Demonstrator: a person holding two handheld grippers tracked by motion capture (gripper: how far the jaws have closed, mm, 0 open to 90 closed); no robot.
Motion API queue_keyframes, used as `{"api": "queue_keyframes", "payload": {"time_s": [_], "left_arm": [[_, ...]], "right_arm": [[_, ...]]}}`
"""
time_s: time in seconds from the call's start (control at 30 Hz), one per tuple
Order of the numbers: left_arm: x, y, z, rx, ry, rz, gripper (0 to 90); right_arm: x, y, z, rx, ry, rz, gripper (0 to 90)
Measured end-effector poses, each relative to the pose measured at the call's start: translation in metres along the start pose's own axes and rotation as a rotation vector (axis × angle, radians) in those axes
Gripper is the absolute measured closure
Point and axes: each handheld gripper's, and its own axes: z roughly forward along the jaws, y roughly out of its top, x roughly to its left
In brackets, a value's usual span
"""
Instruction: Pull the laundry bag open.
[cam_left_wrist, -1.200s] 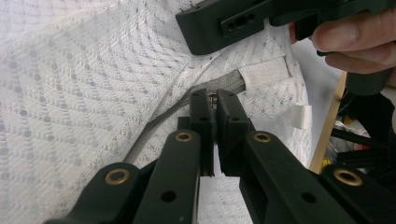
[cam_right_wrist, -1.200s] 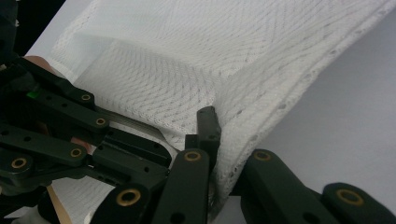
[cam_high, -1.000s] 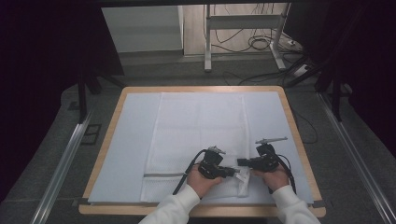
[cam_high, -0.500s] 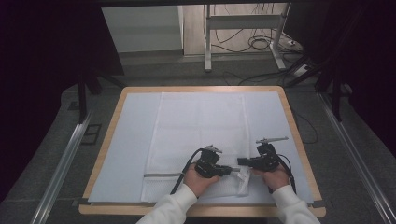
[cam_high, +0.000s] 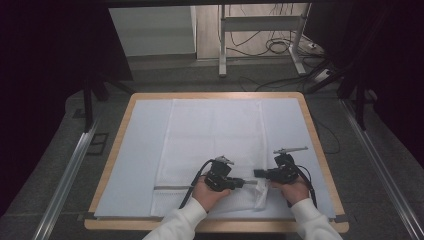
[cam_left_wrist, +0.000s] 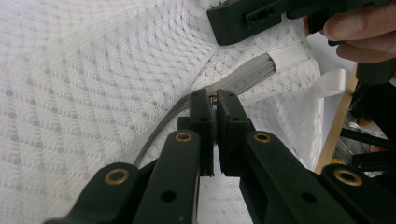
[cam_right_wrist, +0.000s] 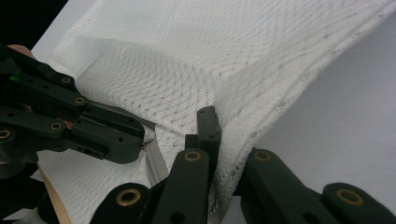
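Observation:
A white mesh bag (cam_high: 215, 135) lies flat on the table, with a grey zipper (cam_high: 172, 187) running across its near end. My left gripper (cam_high: 246, 183) is shut on the small brass zipper pull (cam_left_wrist: 213, 99), and the zipper tape (cam_left_wrist: 245, 78) curves away beyond the jaws. My right gripper (cam_high: 258, 174) is shut on a raised fold of mesh at the bag's near right corner (cam_right_wrist: 243, 116). One of its fingers (cam_right_wrist: 208, 125) shows and the other is hidden behind the fabric. The two grippers point at each other, almost tip to tip.
A pale sheet covers the wood-rimmed table (cam_high: 114, 145). Metal rails (cam_high: 67, 175) run along both sides of it on the floor. A desk frame and cables (cam_high: 280, 47) stand beyond the far edge. The person's white sleeves (cam_high: 180, 222) enter from the bottom.
The left gripper has drifted a little to the left along the zipper line. The right gripper has kept still, holding the fold.

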Motion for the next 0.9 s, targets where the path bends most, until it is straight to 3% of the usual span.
{"api": "queue_keyframes", "payload": {"time_s": [0.9], "left_arm": [[0.011,-0.006,-0.008,0.011,-0.007,0.004,86.7]], "right_arm": [[0.002,-0.001,0.003,0.005,-0.007,-0.002,88.7]]}}
